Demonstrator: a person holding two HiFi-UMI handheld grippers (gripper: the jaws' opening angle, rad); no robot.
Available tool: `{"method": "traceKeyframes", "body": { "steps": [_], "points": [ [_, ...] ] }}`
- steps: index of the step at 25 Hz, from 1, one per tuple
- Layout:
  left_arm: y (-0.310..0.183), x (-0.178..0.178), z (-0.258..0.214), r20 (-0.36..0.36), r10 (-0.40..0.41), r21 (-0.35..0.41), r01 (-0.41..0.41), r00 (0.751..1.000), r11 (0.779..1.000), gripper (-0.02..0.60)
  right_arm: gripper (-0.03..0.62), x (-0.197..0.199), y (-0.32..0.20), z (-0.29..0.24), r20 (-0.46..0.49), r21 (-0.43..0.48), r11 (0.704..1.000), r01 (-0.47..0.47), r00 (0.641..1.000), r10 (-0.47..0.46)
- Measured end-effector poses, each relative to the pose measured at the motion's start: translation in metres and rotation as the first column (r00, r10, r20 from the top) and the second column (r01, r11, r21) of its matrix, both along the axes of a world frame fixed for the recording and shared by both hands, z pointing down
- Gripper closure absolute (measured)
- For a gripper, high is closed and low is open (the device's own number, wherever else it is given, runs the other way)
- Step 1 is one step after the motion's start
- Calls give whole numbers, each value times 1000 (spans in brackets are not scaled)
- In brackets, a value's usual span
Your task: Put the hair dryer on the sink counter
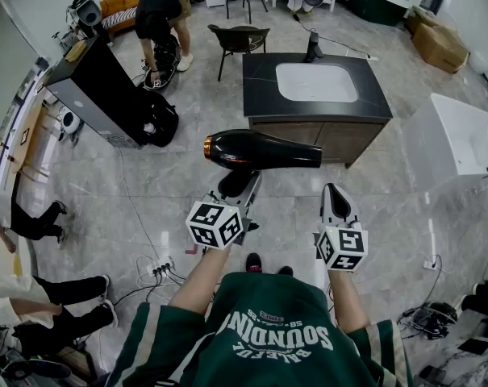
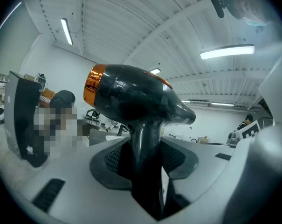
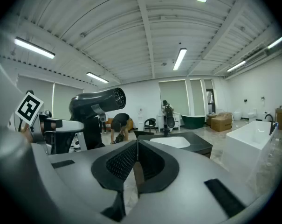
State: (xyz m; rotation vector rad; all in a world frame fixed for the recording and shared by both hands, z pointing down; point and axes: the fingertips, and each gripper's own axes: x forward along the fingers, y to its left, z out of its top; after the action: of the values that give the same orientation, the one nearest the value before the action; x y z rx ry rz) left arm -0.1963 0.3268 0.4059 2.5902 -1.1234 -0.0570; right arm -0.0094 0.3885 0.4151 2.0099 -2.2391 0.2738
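Black hair dryer (image 1: 260,149) is gripped by its handle in the left tongs (image 1: 238,182). Nothing is held in the right tongs (image 1: 334,193), closed together. The sink table (image 1: 258,83) is seen well ahead.

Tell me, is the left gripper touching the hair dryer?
Touching. In the left gripper view, the left gripper clamps the handle of the hair dryer between its two pads, with no gap on either side.
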Motion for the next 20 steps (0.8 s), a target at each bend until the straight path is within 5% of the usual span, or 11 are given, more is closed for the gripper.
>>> {"method": "traceKeyframes", "body": {
  "steps": [20],
  "points": [
    [-2,-2,15,-16,31,-37,-31,999,999,407,549,-25,3,10,22,-1,1000,21,1000,-21]
  ]
}}
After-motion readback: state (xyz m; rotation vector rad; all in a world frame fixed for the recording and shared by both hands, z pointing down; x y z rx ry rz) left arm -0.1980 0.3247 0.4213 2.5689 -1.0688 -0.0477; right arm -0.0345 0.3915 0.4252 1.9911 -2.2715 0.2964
